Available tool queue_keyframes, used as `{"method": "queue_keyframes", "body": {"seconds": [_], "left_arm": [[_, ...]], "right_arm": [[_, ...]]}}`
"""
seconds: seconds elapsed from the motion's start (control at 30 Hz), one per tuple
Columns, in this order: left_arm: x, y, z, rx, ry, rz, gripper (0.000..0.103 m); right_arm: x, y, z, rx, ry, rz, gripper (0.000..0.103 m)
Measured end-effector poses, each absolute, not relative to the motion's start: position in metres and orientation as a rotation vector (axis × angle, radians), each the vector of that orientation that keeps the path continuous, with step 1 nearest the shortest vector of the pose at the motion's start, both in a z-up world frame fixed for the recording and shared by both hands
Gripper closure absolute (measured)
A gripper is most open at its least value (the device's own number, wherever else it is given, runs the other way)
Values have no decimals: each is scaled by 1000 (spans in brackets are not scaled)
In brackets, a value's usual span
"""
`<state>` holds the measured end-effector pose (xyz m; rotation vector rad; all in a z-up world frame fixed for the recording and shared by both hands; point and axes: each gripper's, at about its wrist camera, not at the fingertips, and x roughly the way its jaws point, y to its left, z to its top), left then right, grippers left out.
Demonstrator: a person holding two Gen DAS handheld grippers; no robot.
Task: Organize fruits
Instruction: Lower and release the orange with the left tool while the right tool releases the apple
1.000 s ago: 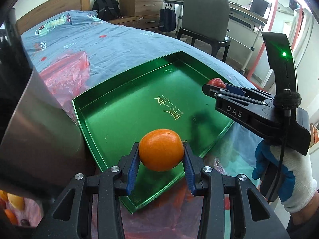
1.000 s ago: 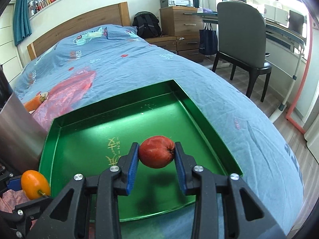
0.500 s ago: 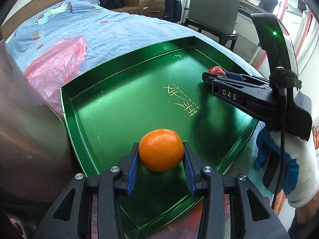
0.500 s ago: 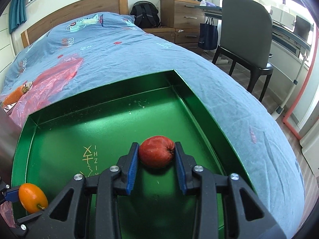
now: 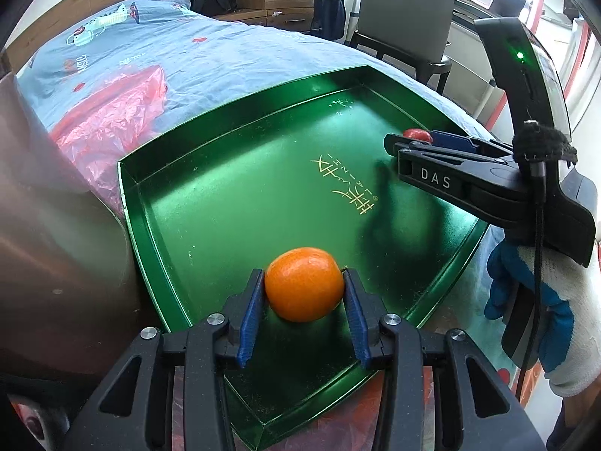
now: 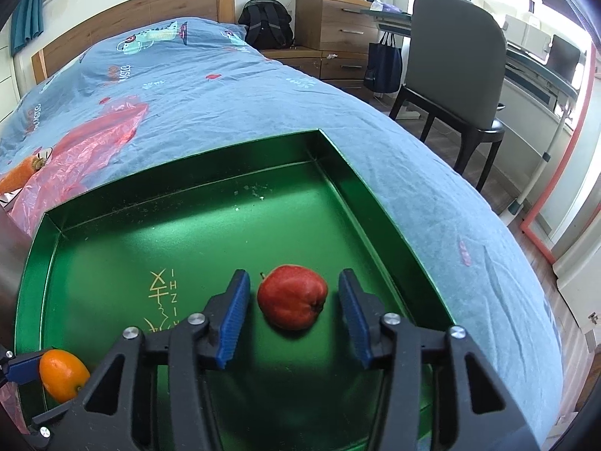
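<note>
A green metal tray (image 5: 233, 203) lies on a blue bedspread. My left gripper (image 5: 305, 293) is shut on an orange mandarin (image 5: 304, 288) low over the tray's near corner. In the right wrist view the tray (image 6: 112, 263) holds a red apple (image 6: 292, 297), which rests on the tray floor between the spread blue pads of my right gripper (image 6: 293, 306), open and not touching it. The mandarin (image 6: 63, 375) shows at that view's lower left. The right gripper (image 5: 432, 150) and a sliver of the apple (image 5: 417, 134) show at the right of the left wrist view.
A red plastic bag (image 5: 109, 120) lies on the bed left of the tray, with a carrot (image 6: 20, 174) on it. A shiny metal container (image 5: 49, 233) stands at the tray's left edge. A grey chair (image 6: 458, 71) and wooden drawers (image 6: 330, 30) stand beyond the bed.
My right gripper has opened and let go of the apple, which now sits on the tray floor. Both grippers have come lower over the tray. The left still holds the mandarin.
</note>
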<state>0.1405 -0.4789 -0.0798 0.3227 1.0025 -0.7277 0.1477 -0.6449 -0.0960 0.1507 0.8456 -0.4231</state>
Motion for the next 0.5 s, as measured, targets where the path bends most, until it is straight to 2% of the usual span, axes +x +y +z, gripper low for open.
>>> {"method": "queue_keyframes", "body": {"seconds": [0.13,0.3,0.5], "left_arm": [[132,-475,-67,326,975,-735,65],[113,-465,-45,312,947,-766,61],[83,-444,-14,292,905,-789,46]], "right_arm": [[137,-643,-82,157,816,-426,39],[118,-637,-59,152,786,-437,36],[89,-619,-31,156,760,-440,32]]}}
